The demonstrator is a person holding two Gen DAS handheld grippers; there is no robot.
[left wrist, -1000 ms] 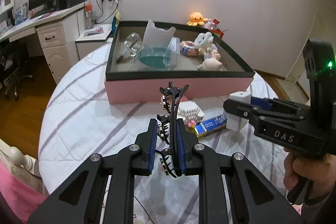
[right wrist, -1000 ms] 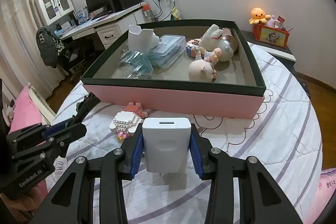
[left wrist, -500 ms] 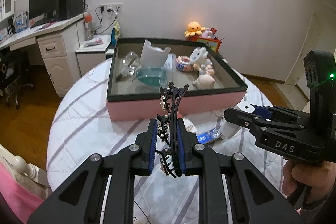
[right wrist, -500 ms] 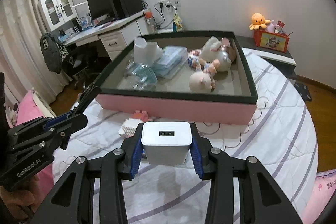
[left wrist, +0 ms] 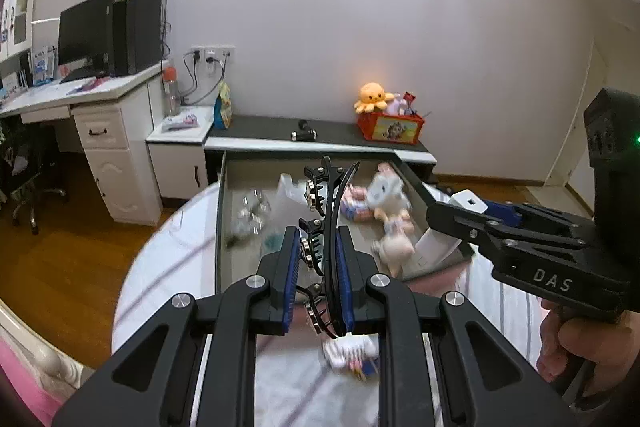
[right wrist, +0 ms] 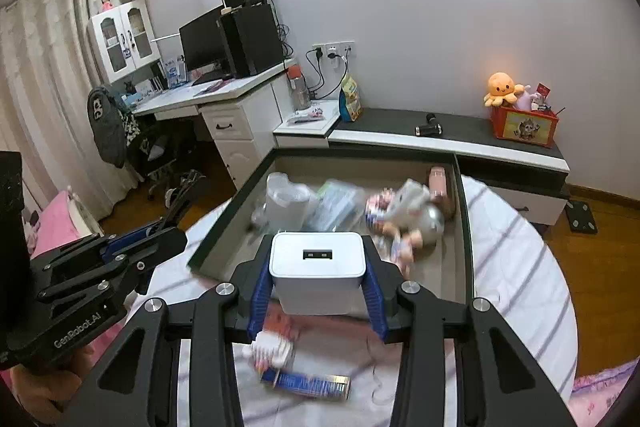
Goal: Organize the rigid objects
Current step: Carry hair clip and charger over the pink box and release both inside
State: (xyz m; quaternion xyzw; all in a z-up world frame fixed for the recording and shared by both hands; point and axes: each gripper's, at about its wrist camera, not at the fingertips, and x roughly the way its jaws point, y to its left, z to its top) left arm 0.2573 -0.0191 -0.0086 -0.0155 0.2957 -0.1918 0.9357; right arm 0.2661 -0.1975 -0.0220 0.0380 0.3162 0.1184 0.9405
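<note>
My left gripper (left wrist: 317,263) is shut on a black hair claw clip (left wrist: 326,211) and holds it in the air over the near edge of the pink box (left wrist: 219,227). My right gripper (right wrist: 317,279) is shut on a white USB charger block (right wrist: 318,269), also lifted above the box's near edge (right wrist: 224,227). In the left wrist view the charger (left wrist: 444,239) shows at the right, in the right gripper (left wrist: 460,223). The box holds dolls (right wrist: 412,215), a white cup (right wrist: 286,203) and clear plastic items.
A small pink-and-white brick toy (right wrist: 272,347) and a blue flat packet (right wrist: 308,383) lie on the striped tablecloth below the grippers. A desk with a monitor (right wrist: 204,47) stands at the back left. A low bench with a red toy box (right wrist: 524,125) is behind the table.
Both grippers have risen and moved forward, so the box now lies lower and closer under them. The clip and the charger stay gripped.
</note>
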